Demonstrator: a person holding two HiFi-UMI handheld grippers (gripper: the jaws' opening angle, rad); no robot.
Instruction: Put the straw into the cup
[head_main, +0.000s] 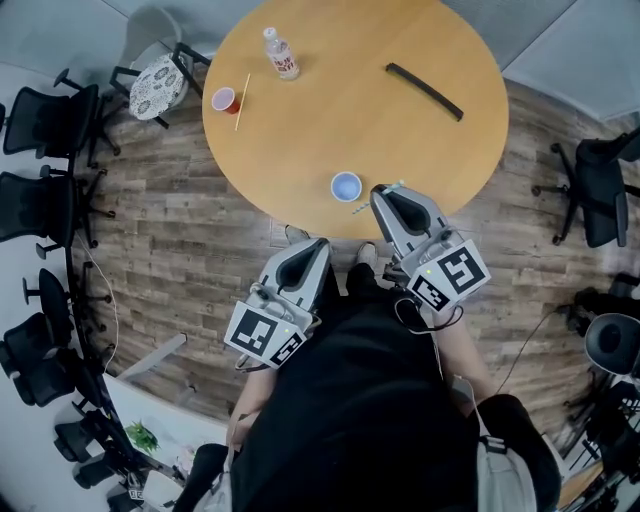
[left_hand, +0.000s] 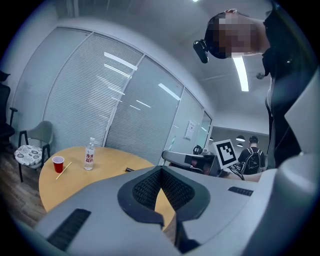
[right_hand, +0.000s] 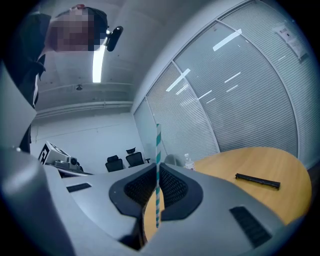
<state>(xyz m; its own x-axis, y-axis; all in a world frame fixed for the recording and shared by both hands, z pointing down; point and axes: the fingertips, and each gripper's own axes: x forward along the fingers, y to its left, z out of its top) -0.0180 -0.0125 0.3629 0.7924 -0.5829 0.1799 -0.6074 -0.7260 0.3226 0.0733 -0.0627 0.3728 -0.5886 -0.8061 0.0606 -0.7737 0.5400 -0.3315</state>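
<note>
A small blue cup (head_main: 346, 186) stands near the front edge of the round wooden table (head_main: 400, 130). Just right of it my right gripper (head_main: 383, 196) is shut on a teal-and-white striped straw (right_hand: 158, 175), which stands upright between its pads in the right gripper view and pokes out on both sides of the jaws in the head view. My left gripper (head_main: 316, 246) hangs off the table's near edge over the floor, shut with nothing in it (left_hand: 161, 173).
At the table's far left stand a red cup (head_main: 224, 99), a pale stick (head_main: 242, 101) and a water bottle (head_main: 281, 52). A black strip (head_main: 424, 90) lies at the far right. Office chairs (head_main: 45, 120) line the left side of the room.
</note>
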